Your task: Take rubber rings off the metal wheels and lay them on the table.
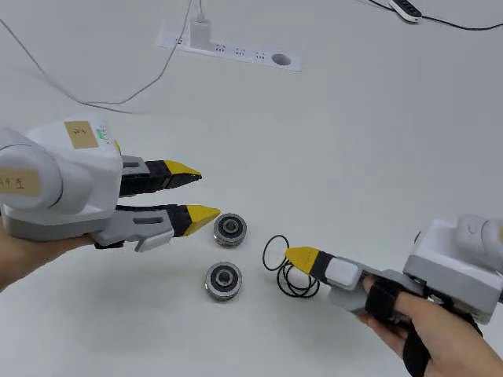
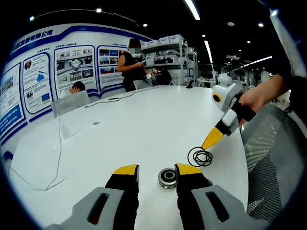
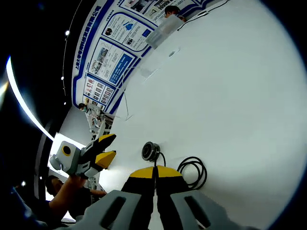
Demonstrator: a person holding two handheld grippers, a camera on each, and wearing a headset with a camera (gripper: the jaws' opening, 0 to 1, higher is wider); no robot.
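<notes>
Keep your left claw [image 1: 206, 193] apart, straddle the metal wheel [image 1: 229, 228] squarely; right claw [image 1: 301, 257], together, sits by rubber rings [image 1: 289, 275].

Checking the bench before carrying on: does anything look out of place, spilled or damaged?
Nothing stands out. Two metal wheels lie flat and apart on the table; the rubber rings sit in a loose overlapping heap beside the right gripper. No damage or spill visible.

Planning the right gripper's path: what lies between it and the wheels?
Black rubber rings lie between the right gripper and the wheels, shown in the head view.
</notes>
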